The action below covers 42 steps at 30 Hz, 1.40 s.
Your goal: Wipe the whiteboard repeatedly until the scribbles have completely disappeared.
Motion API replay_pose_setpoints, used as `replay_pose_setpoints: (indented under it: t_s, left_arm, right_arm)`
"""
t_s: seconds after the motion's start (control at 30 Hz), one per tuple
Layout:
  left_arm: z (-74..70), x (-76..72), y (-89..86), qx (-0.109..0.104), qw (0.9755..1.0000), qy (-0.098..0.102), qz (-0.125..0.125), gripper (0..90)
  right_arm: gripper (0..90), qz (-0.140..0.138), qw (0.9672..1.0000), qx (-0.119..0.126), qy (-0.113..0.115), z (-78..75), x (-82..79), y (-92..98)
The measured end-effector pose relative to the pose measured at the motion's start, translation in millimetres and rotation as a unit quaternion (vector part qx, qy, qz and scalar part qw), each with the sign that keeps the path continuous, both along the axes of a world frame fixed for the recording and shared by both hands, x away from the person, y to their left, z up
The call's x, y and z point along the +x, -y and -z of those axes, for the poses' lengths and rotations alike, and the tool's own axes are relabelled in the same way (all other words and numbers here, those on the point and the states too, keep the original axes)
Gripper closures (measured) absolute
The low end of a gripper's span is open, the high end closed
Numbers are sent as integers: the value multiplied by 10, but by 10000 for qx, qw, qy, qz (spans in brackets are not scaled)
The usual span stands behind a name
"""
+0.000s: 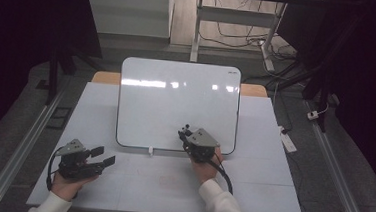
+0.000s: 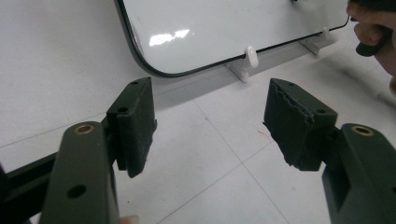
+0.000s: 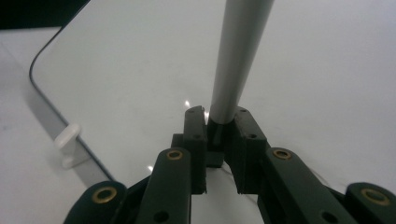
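A blank whiteboard (image 1: 178, 103) (image 2: 224, 28) (image 3: 116, 70) leans upright on small white feet (image 1: 150, 150) (image 2: 251, 56) (image 3: 67, 140) in the middle of the table. My right gripper (image 1: 184, 133) (image 3: 219, 126) is at the board's lower right part, shut on the dark end of a grey marker (image 3: 238, 56) whose barrel points up along the board's face. Its tip is out of the picture. My left gripper (image 1: 103, 155) (image 2: 210, 121) is held low at the front left, open, with nothing between its jaws, aimed towards the board's lower left corner.
A white mat (image 1: 170, 185) covers the table in front of the board. Metal rails (image 1: 23, 139) run along the floor on both sides. A power strip (image 1: 289, 140) and cables lie on the floor at the right, and desk legs (image 1: 197, 26) stand behind.
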<state>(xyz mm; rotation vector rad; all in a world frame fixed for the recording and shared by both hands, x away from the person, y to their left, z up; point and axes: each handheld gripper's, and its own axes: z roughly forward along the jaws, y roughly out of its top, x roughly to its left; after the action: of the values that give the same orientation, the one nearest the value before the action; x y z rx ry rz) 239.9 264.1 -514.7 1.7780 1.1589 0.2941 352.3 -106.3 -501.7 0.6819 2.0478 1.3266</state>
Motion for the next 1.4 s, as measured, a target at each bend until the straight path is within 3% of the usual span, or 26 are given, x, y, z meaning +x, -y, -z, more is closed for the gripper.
replay_pose_setpoints:
  t_s: [0.07, 0.1, 0.23, 0.27, 0.37, 0.4, 0.47, 0.57, 0.63, 0.77, 0.83, 0.9, 1.0, 1.03, 1.1, 1.17, 1.23, 1.3, 1.4]
  left_arm:
    - [-2, -2, -6, -5, 10000, 8, 6, 343]
    - [-1, 1, -5, -9, 10000, 6, 4, 344]
    - [0, 8, 4, 5, 10000, -5, 13, 343]
    - [-2, 3, 3, 5, 10000, 0, 15, 343]
    - [-7, -5, -3, -3, 10000, 19, 1, 343]
    - [-5, 1, -3, -6, 10000, 9, -6, 344]
    - [-1, 11, 2, 10, 10000, -2, 6, 343]
    - [-1, 8, 9, 28, 10000, 10, 9, 344]
    - [-1, 4, -1, 12, 10000, 8, -4, 343]
    - [-4, -4, -13, -18, 10000, 15, -17, 344]
    - [-5, 3, -8, -11, 10000, 18, -9, 344]
    - [-8, 8, 7, 16, 10000, 19, 8, 344]
    - [-13, 9, 23, 32, 10000, 29, 26, 344]
    - [-10, 8, 20, 36, 10000, 27, 32, 343]
    - [-5, 3, 7, 10, 10000, 20, 24, 344]
    - [-5, 0, -5, -12, 10000, 18, 2, 344]
    - [-11, -1, -8, -5, 10000, 40, -12, 344]
    - [-12, 1, 0, 10, 10000, 36, -10, 344]
    - [-12, 1, 7, 32, 10000, 32, 6, 344]
  right_arm:
    - [776, 292, 9995, 142, 6, -45, 36, 114]
    - [776, 304, 9993, 231, -60, -44, 40, 139]
    - [776, 31, 9999, -148, 20, 18, -51, 30]
    - [776, 79, 9999, -91, 13, 6, -33, 70]
    - [776, 572, 9981, 221, 60, -72, 50, 288]
    - [776, 601, 9978, 281, 31, -80, 60, 316]
    - [776, 445, 9986, 269, -46, -45, 24, 233]
    - [776, -85, 9999, -69, -41, 69, -85, -31]
    - [776, -94, 9999, -101, -16, 65, -81, -23]
    - [777, 653, 9978, 63, 132, -72, 22, 346]
    - [776, 793, 9966, 196, 70, -92, 41, 446]
    - [777, 641, 9977, 218, -6, -55, 9, 348]
    - [776, 139, 9998, -127, 38, 41, -88, 64]
    - [776, 148, 9997, -198, 65, 38, -94, 59]
    - [776, 368, 9993, -87, 72, -6, -50, 198]
    - [776, 761, 9970, 116, 94, -79, 24, 444]
    - [776, 863, 9959, 245, 87, -110, 66, 538]
    - [776, 756, 9969, 188, 99, -97, 57, 477]
    - [776, 278, 9996, -28, 108, -31, 5, 251]
